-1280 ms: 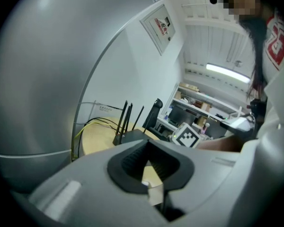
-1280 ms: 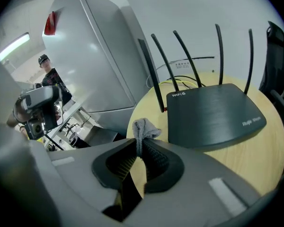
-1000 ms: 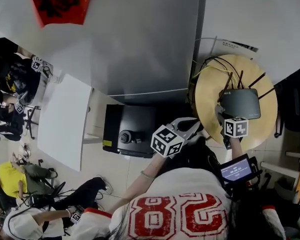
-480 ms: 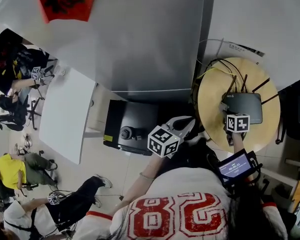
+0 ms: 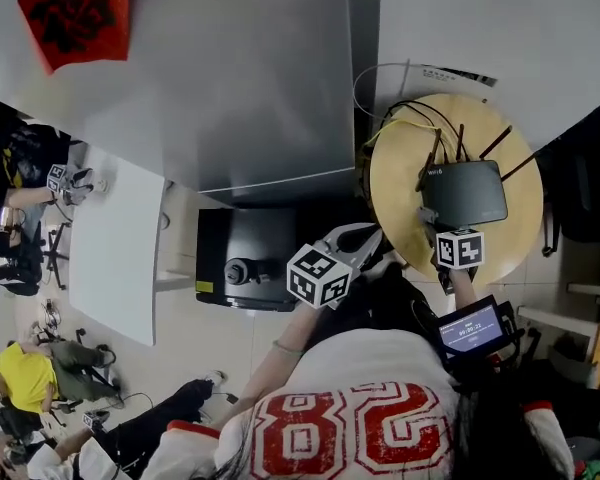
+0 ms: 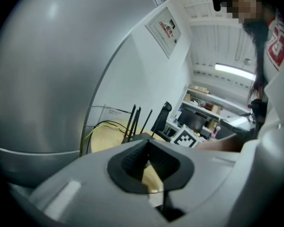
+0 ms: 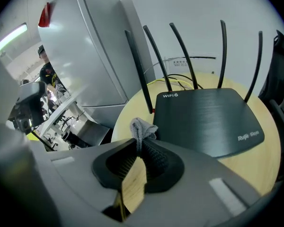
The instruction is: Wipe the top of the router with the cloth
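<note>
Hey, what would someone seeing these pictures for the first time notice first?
The dark router, antennas up, sits on the round wooden table. The right gripper pinches a grey cloth beside the router's near corner; the left gripper, shut and empty, hangs beside the table.

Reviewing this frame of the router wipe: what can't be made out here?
- Cloth: the right gripper view shows only a grey tuft; the right hand-held gripper's jaws hide the rest.
- Cloth touching the router: unclear there; in the head view the spot is too small.
- Router's rear ports: hidden behind its body in both views.
- Small screen's print: head view, too small.
</note>
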### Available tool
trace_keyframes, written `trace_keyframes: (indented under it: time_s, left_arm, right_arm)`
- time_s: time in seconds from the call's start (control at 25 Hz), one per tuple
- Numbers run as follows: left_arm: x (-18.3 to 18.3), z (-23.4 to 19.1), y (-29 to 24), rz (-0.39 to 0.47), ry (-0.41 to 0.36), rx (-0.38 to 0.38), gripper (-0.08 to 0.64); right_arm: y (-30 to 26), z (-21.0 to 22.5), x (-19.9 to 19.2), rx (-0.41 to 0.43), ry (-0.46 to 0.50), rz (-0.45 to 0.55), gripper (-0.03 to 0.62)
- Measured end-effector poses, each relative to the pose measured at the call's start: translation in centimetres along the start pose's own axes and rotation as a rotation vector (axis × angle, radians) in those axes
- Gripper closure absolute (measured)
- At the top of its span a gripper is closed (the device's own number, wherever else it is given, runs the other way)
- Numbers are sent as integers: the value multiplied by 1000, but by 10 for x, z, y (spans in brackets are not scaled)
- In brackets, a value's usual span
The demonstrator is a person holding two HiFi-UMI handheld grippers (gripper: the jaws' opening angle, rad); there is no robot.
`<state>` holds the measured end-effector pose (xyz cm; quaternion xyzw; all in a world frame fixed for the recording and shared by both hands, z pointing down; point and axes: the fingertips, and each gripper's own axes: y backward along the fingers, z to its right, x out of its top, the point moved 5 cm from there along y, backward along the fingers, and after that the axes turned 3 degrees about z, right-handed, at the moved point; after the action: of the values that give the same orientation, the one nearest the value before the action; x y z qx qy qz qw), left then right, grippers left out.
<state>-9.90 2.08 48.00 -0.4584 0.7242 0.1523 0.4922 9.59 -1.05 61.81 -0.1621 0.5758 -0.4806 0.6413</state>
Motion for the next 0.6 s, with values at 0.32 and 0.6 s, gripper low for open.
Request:
trace_keyframes:
  time_s: [0.32,0.6]
  left_arm:
    - [-3,16,-10,-23,-26,-81,558]
    - [-6,20,-17,-42,-29,-108,558]
  right_arm:
    - [17,-5,-30,-18,-40,-4,554]
    - [28,-7,-35,-6,-88,38,554]
